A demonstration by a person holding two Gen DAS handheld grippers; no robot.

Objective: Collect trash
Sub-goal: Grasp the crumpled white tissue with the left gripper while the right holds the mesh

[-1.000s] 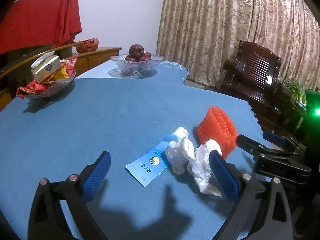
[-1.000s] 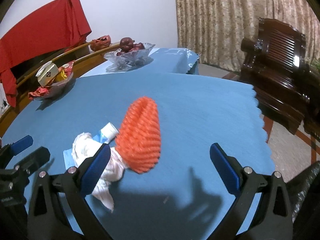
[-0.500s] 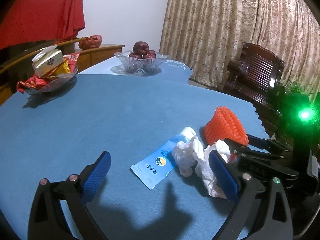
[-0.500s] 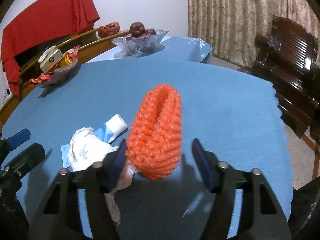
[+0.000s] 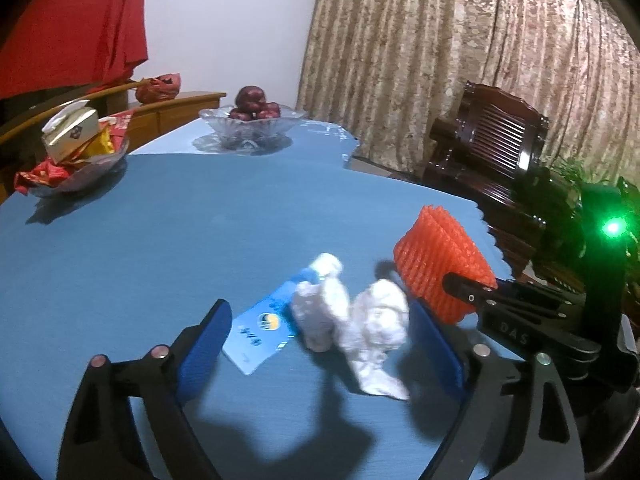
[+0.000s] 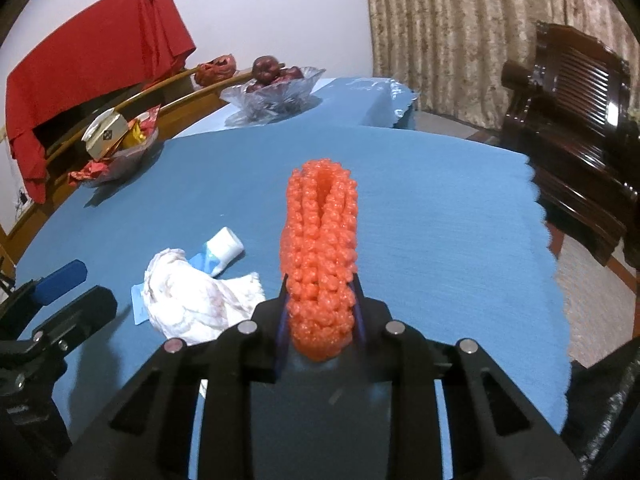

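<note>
Item one: your right gripper [image 6: 320, 312] has just closed its jaws onto the orange foam net [image 6: 320, 248], pinched near the table's [image 6: 440, 220] right edge. Item two: your left gripper [image 5: 320, 344], jaws narrowing yet wide, straddles the crumpled tissue [image 5: 372, 320] and blue packet [image 5: 260, 332] without touching them.

"DAS", faint, on right tool [image 5: 464, 294] body; blue packet [image 5: 260, 334] print perhaps Chinese, unreadable.
</note>
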